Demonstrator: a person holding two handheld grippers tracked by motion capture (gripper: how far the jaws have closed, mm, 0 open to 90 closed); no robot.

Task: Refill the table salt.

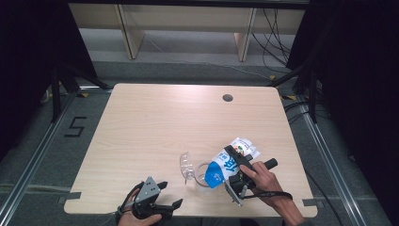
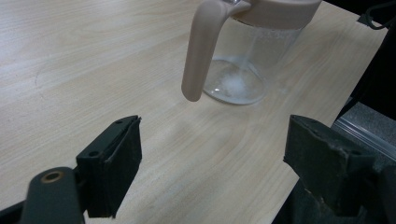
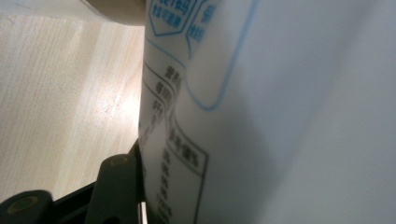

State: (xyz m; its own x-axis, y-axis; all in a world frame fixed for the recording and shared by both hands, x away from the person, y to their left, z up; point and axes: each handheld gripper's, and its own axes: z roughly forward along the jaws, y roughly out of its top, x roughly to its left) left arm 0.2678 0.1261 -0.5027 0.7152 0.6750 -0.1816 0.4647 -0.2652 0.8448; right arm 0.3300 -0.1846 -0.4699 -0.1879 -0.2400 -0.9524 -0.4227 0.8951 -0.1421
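At the near right of the table (image 1: 155,117), the right claw (image 1: 237,165) is clamped on a white-and-blue bag (image 1: 230,162), which it holds tipped with the blue end down over the mouth of a clear jug (image 1: 200,175). In the right gripper view the bag's printed side (image 3: 261,112) presses flat against the one visible jaw; the other jaw is hidden behind the bag.

Progress, as a judgement: pouring appears under way, early. A small heap of white grains (image 2: 233,85) lies on the jug bottom; the rest of the jug looks empty. The bag looks far from flat, so most of the filling is probably left, then righting the bag and setting it down.

Bag relative to the right claw: between the jaws, its body running forward and down-left from them, its low end over the jug rim.

The left claw (image 1: 164,195) stands apart, nothing in it, low near the table's front edge. The jug sits ahead of it and a little right, near but not touching; the beige handle (image 2: 201,51) faces the jaws, and the beige rim (image 2: 280,11) is above.
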